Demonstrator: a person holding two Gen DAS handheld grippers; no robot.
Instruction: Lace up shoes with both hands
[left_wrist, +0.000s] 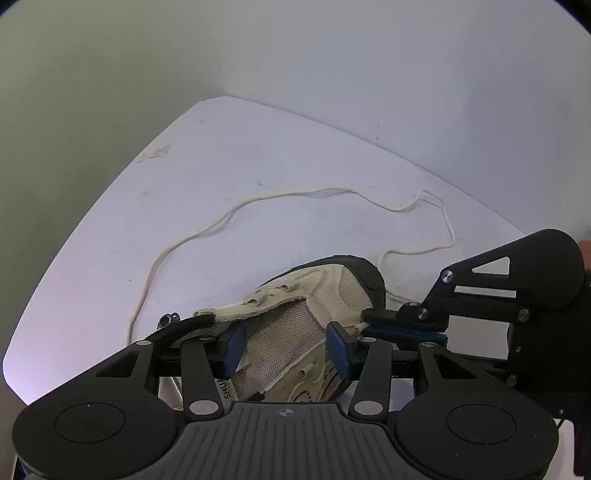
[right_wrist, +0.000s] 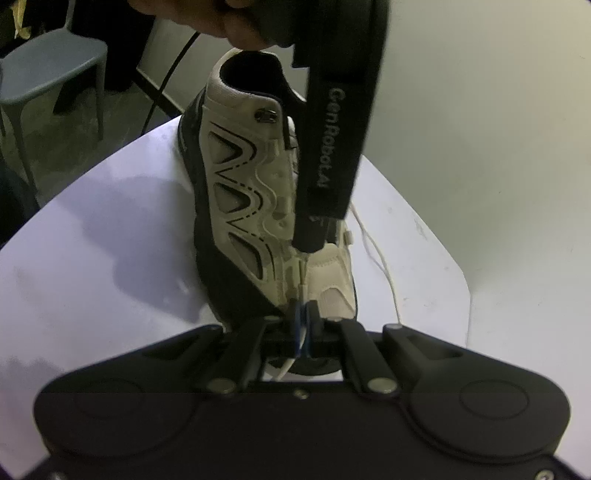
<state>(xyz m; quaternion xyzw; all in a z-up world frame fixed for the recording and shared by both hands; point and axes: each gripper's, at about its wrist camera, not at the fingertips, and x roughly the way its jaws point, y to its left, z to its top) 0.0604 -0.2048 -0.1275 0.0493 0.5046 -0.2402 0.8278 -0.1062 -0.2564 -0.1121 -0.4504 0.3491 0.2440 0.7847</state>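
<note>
The right gripper (right_wrist: 302, 325) was pressed together on the stiff tip of the lace (right_wrist: 300, 295), the tip being held right at the toe end of the shoe (right_wrist: 236, 192), just ahead of the fingertips. The pinch appeared to be placed so close to the end so that the tip could be steered like a needle toward a low eyelet; whether it had entered one could not be told, since the blue pads covered that spot.

The left gripper (left_wrist: 286, 349) was spread wide, its blue pads (left_wrist: 338, 349) set either side of the mesh tongue (left_wrist: 280, 332), with the flaps of the upper lying between and just beyond them. It was judged that the shoe was being steadied and the throat kept open in this way, although contact with the flaps was not clearly shown.

Beyond the shoe's toe, the loose run of lace (left_wrist: 295, 192) was seen lying in a broad slack loop on the white table (left_wrist: 258, 155), well apart from both tongs. The eyelet tabs in view carried no lace, so most of the threading was judged to remain.
</note>
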